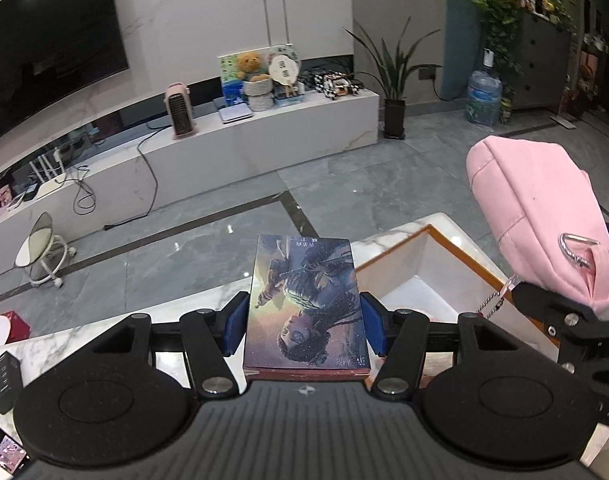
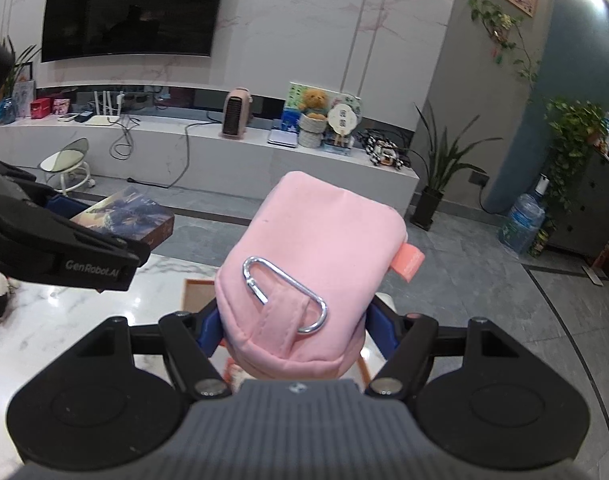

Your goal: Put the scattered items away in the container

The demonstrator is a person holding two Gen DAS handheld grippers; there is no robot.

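Between the left gripper's (image 1: 306, 330) blue fingers (image 1: 234, 328) sits a book (image 1: 304, 304), clamped by its side edges. Between the right gripper's (image 2: 294, 332) fingers (image 2: 208, 330) a pink pouch (image 2: 312, 272) is pinched. Beyond and below the fingertips stands the open orange-rimmed box (image 1: 436, 236) on the marble table (image 1: 64, 344).

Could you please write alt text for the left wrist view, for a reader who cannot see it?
The left gripper holds a flat illustrated box between its blue pads, above a white marble tabletop. To the right sits an open white container with an orange rim, and the right gripper holds a pink pouch above it. A living room with a television lies behind.
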